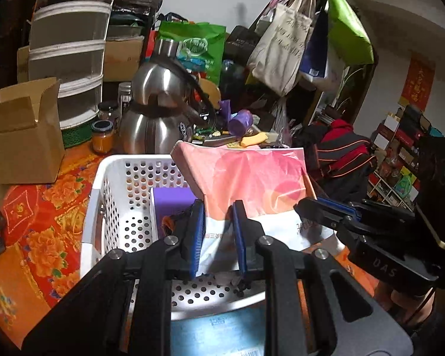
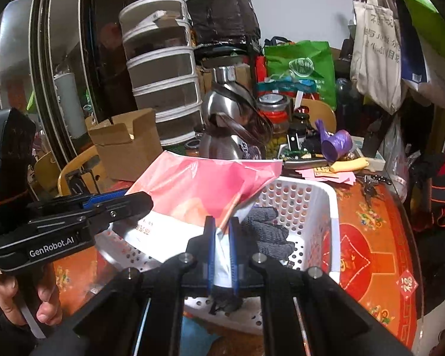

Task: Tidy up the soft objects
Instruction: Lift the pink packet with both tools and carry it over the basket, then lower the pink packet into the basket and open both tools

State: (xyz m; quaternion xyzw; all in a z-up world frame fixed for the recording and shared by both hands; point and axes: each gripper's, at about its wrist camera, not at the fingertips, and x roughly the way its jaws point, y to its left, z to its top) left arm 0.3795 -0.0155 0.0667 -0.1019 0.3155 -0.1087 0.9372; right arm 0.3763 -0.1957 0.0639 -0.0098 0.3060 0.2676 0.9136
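Observation:
A pink and white plastic bag [image 1: 252,184] is held over a white perforated basket [image 1: 115,207] on the orange patterned table. My left gripper [image 1: 218,237] is shut on the bag's lower white edge. My right gripper [image 2: 221,252] is shut on the bag's other edge [image 2: 192,190], above the basket [image 2: 317,207]. Inside the basket lie a purple block [image 1: 172,201] and dark grey knitted gloves [image 2: 270,231]. The right gripper also shows at the right of the left wrist view [image 1: 326,207].
A steel kettle [image 1: 157,112], a cardboard box [image 1: 23,136], jars [image 1: 102,136] and stacked clear drawers [image 1: 71,53] stand behind the basket. A purple bag roll [image 2: 336,145] and a yellow object [image 2: 348,164] lie at the back. Tote bags [image 1: 284,44] hang at right.

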